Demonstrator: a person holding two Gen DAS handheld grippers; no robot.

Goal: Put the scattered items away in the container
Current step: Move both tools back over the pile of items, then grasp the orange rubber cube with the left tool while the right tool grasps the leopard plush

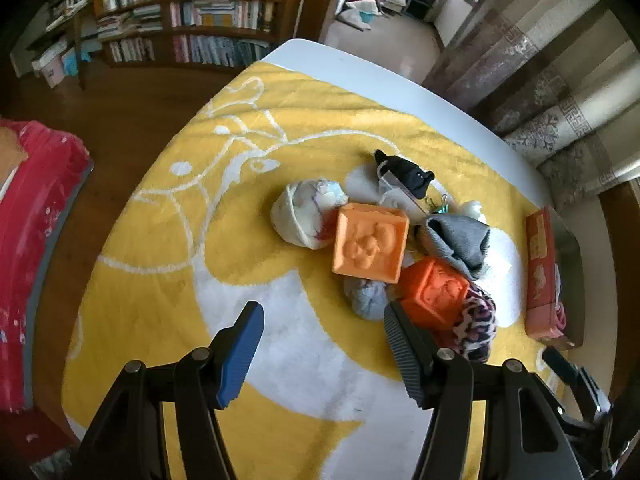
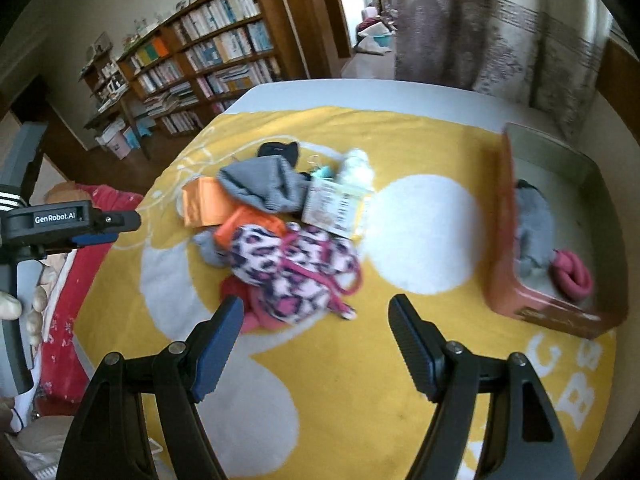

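Observation:
A heap of small items lies on the yellow-and-white blanket [image 1: 248, 184]: two orange embossed blocks [image 1: 370, 242] [image 1: 434, 292], a white rolled cloth [image 1: 298, 216], a grey knit piece [image 1: 460, 240], a black sock [image 1: 412, 174], a pale grey ball [image 1: 366, 298] and a pink leopard-print pouch [image 2: 292, 272]. The reddish-walled tray [image 2: 516, 280] at the right holds a grey cloth [image 2: 532, 232] and a pink roll [image 2: 572, 274]. My left gripper [image 1: 322, 354] hangs open and empty just before the heap. My right gripper [image 2: 316, 346] is open and empty between pouch and tray.
A white table edge [image 1: 360, 76] runs beyond the blanket. A bookshelf [image 1: 188, 12] and patterned curtains [image 1: 552, 92] stand behind. A red quilted cloth [image 1: 28, 240] lies at the left. The other hand-held gripper [image 2: 60, 220] shows at the right wrist view's left edge, with fingers [image 2: 36, 304] below.

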